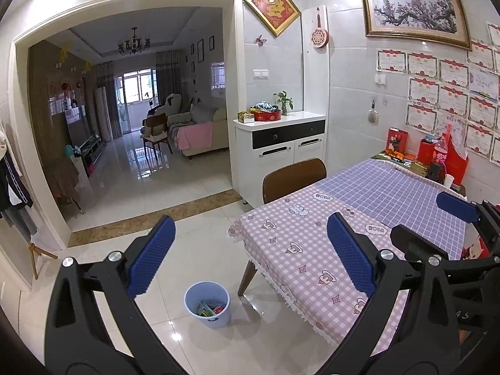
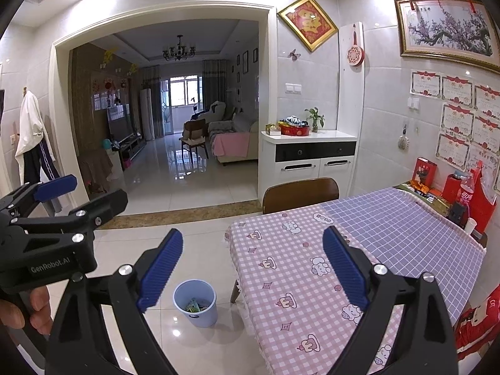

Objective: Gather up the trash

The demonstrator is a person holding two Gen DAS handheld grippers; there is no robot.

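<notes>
1. Left gripper: blue-padded fingers spread wide, nothing between them, held above the floor beside the table corner. It also shows at the left edge of the right wrist view, a hand on its handle.
2. Right gripper: fingers likewise spread wide and empty, held over the near table edge (its blue tip shows at the right of the left wrist view).
3. Bin: light blue, upright on the white tile floor, just beside the table's near leg. Colourful wrappers lie in its bottom.
4. Table: covered by a pink check cloth at the near end and a lilac grid cloth at the far end.
5. Chair: brown back, pushed against the table's far-left side.
6. Far table end, by the wall: cola bottle, red boxes, a paper cup.
7. Cabinet: white, behind the chair, carrying a plant and a red tin.
</notes>
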